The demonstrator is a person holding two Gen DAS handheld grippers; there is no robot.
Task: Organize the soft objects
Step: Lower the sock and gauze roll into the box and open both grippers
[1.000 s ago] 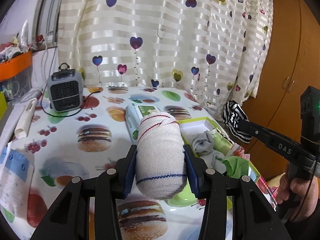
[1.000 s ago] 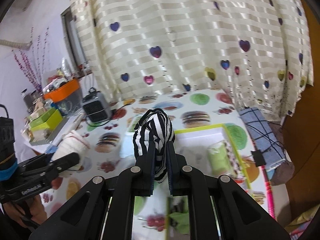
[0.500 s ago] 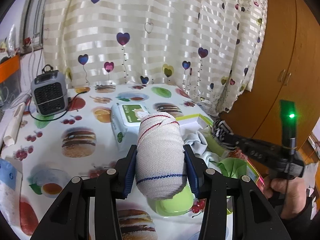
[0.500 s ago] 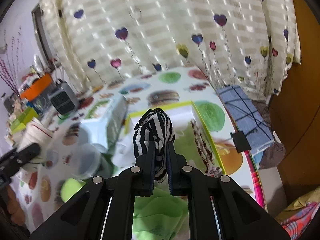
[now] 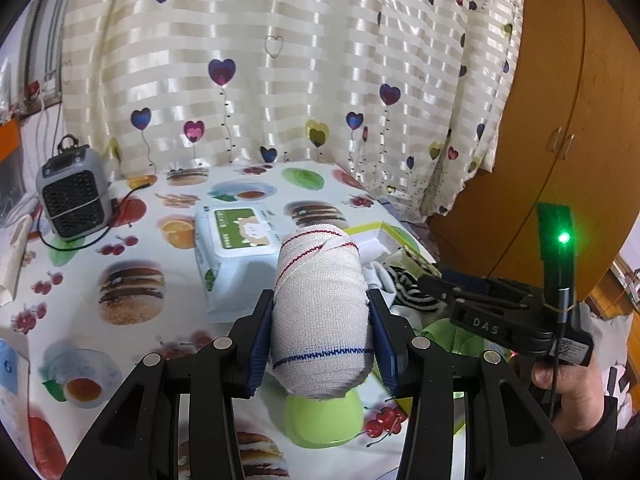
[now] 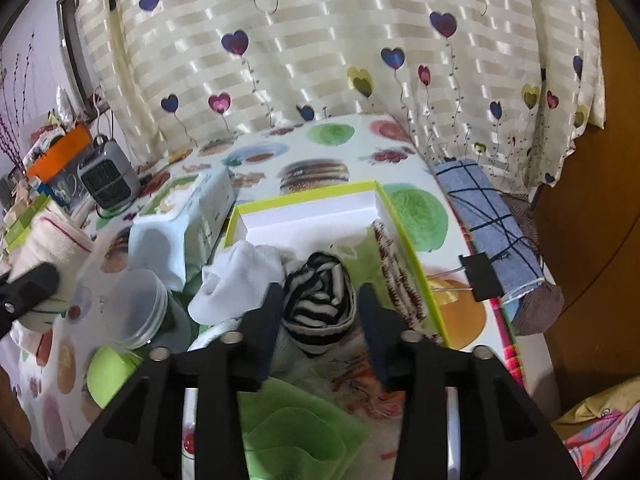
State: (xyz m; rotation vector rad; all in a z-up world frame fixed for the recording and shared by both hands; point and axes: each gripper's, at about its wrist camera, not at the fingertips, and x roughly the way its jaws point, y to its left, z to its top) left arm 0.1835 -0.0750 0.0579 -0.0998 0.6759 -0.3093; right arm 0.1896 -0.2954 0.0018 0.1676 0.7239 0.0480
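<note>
Two tongs: left tongs (image 5: pixel 320 330) pinch a white roll (image 5: pixel 320 308) above the tabletop (image 5: pixel 132 248); light, squashy, grip mid-body. Right tongs (image 6: pixel 318 314) spread around striped sock (image 6: pixel 320 300) in box (image 6: pixel 304 200).

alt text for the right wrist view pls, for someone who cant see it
The right gripper is open, its fingers on either side of a rolled black-and-white striped sock lying in a yellow-edged box with other soft items, including a white sock. The box sits on a food-print tablecloth.
</note>
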